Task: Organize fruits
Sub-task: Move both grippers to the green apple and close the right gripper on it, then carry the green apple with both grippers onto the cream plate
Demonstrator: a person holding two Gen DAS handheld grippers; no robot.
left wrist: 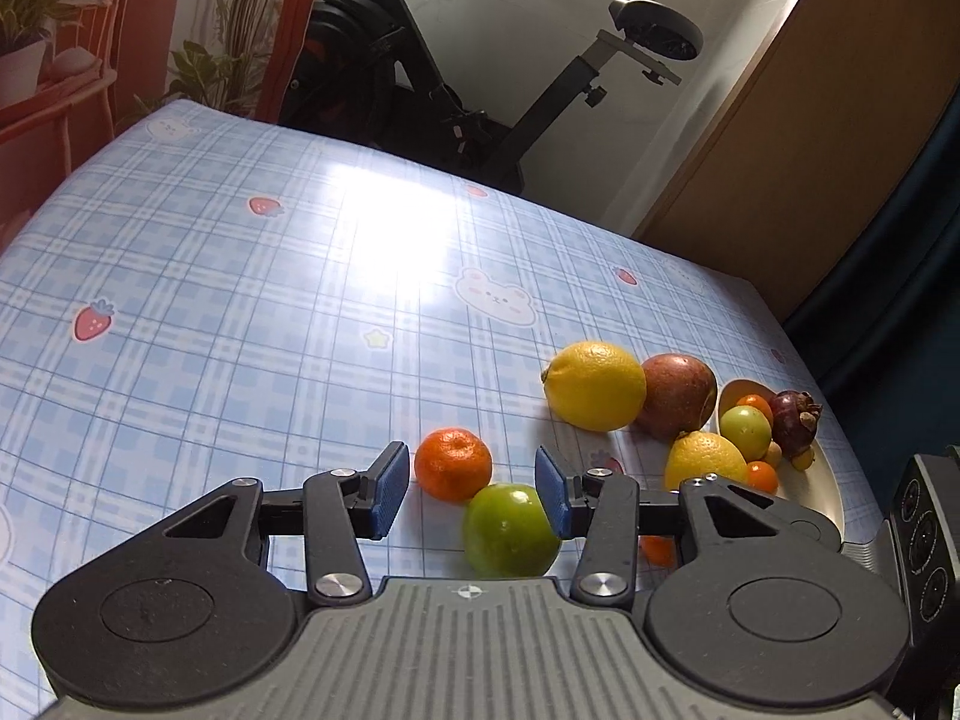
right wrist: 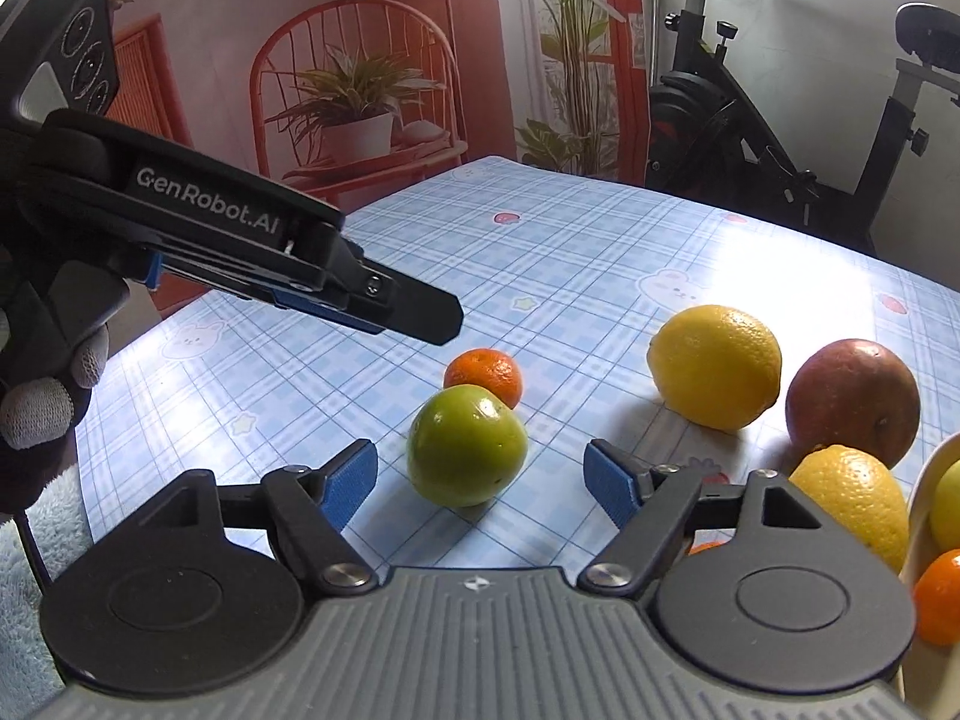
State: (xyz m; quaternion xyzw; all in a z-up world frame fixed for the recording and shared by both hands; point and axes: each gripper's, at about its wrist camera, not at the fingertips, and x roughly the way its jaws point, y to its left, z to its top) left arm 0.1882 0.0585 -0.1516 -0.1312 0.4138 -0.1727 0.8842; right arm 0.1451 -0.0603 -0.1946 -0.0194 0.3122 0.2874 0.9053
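The left gripper (left wrist: 474, 489) hangs low over the table (left wrist: 240, 300) with its blue ribbed fingers (left wrist: 390, 489) spread wide and holding nothing; in the right wrist view it enters from the left, slanting down, gripped by a gloved hand (right wrist: 42, 396). The right gripper (right wrist: 480, 483) sits just above the tabletop, its jaws likewise released and empty, spread to either side of the green apple (right wrist: 467, 445). That apple is smooth and round, resting on the table and touching, or very nearly touching, the dimpled mandarin (right wrist: 483, 375) just behind it. Further to the right lie a large pebbly yellow lemon (right wrist: 715, 365), a dull reddish round fruit (right wrist: 852, 401) beside it, and a second, smaller lemon (right wrist: 858, 501) against the rim of a pale bowl (left wrist: 822, 480). The bowl holds a small green fruit (left wrist: 745, 432), several small orange ones and a dark purple mangosteen (left wrist: 793, 420). The table wears a glossy blue plaid cloth printed with strawberries and bears, with strong glare in its middle. An exercise bike (left wrist: 456, 60) and a potted plant (right wrist: 354, 102) stand beyond the far edge.
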